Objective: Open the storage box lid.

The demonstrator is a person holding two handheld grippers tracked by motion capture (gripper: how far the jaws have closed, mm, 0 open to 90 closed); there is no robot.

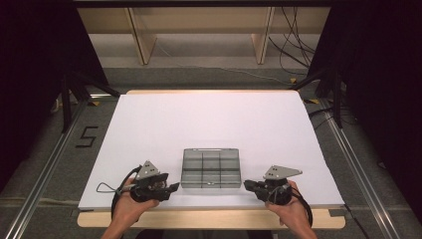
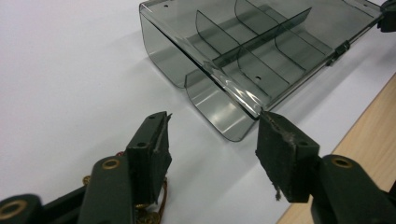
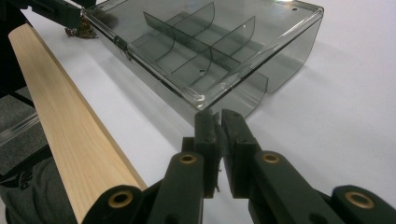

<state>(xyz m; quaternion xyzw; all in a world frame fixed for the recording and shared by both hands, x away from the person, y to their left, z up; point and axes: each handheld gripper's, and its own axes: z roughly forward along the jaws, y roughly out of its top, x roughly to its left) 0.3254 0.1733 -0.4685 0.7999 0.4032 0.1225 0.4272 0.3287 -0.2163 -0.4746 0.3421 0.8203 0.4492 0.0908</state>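
A smoky clear compartment box (image 1: 211, 168) lies near the table's front edge, its inner dividers showing through the lid (image 2: 261, 42) (image 3: 205, 51). My left gripper (image 1: 172, 188) (image 2: 215, 116) rests on the white sheet just left of the box, jaws open, with nothing between them. Its right fingertip (image 2: 275, 130) is at the box's near corner. My right gripper (image 1: 249, 185) (image 3: 217, 114) lies just right of the box. It is shut, its tips against the box's other near corner, and I see nothing between the pads.
A white sheet (image 1: 209, 124) covers the table, and a wooden strip (image 1: 209, 219) (image 3: 70, 135) runs along its front edge. Metal rails (image 1: 45, 169) flank the table. Shelving (image 1: 199, 30) and loose cables (image 1: 293, 45) sit beyond the far edge.
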